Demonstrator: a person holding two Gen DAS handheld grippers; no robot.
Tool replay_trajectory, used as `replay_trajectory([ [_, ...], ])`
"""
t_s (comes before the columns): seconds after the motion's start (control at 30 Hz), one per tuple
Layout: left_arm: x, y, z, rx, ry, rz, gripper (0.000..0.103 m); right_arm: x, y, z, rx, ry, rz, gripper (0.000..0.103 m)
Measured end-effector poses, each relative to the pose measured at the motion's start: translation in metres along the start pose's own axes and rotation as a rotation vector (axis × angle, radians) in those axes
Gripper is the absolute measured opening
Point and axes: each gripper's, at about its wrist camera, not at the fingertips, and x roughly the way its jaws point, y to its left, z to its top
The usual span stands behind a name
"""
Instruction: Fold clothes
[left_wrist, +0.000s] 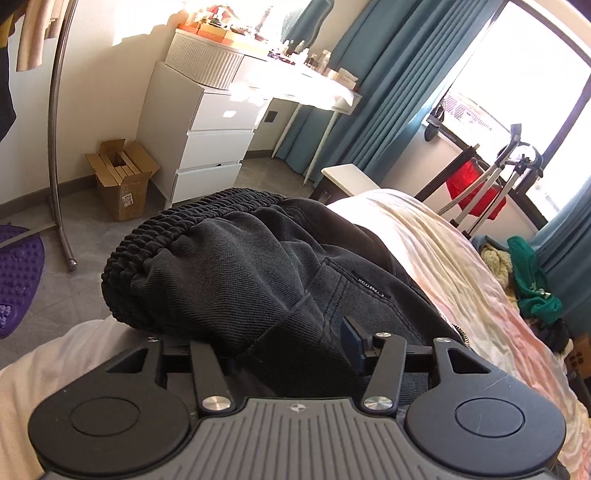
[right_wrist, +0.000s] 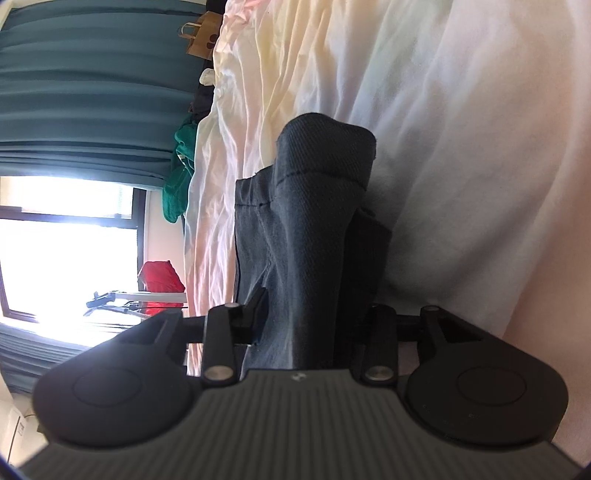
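The dark trousers (left_wrist: 258, 266) look soft and heavyish (best pinched at the elastic waistband (left_wrist: 177, 229)), lying loosely between the parted, non-pressing jaws of both the left gripper (left_wrist: 280, 350) and right gripper (right_wrist: 314, 314).

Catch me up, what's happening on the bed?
A person is folding dark trousers on a bed, with a hand-held gripper in each hand. The left hand-held gripper is at the bunched waistband end and the right hand-held gripper is at a leg hem. Fabric lies between both sets of jaws, which stand apart, so neither looks clamped.
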Motion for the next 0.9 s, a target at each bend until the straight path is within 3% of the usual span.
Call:
replay_trajectory([
  [0.03, -0.006, -0.005, -0.002, 0.026, -0.019, 0.038, 0.078, 0.002, 0.001, 0.0, -0.009, 0.0, -0.001, 0.045],
  [0.07, -0.014, -0.01, -0.004, 0.053, -0.046, 0.074, 0.081, 0.005, 0.003, 0.001, -0.024, 0.002, -0.005, 0.045],
  [0.2, -0.039, -0.024, -0.009, 0.128, -0.131, 0.135, 0.082, 0.014, 0.011, 0.003, -0.092, 0.013, 0.017, 0.047],
  [0.23, -0.044, -0.027, -0.01, 0.137, -0.148, 0.132, 0.083, 0.016, 0.013, 0.004, -0.109, 0.014, 0.03, 0.045],
  [0.3, -0.056, -0.033, -0.011, 0.157, -0.196, 0.129, 0.083, 0.019, 0.018, 0.006, -0.144, 0.013, 0.024, 0.03],
  [0.33, -0.061, -0.036, -0.012, 0.168, -0.223, 0.13, 0.084, 0.019, 0.019, 0.006, -0.164, 0.008, 0.008, 0.018],
  [0.37, -0.065, -0.039, -0.012, 0.178, -0.258, 0.137, 0.084, 0.019, 0.02, 0.007, -0.178, 0.002, -0.006, 0.013],
  [0.5, -0.07, -0.055, -0.014, 0.242, -0.341, 0.132, 0.088, 0.016, 0.029, 0.003, -0.204, -0.041, -0.061, 0.01],
  [0.7, -0.06, -0.099, -0.025, 0.349, -0.307, 0.059, 0.088, 0.006, 0.043, -0.005, -0.2, -0.14, -0.037, 0.01],
  [0.9, -0.018, -0.157, -0.062, 0.492, -0.231, -0.029, 0.088, 0.003, 0.055, -0.008, -0.321, -0.182, -0.041, 0.01],
])
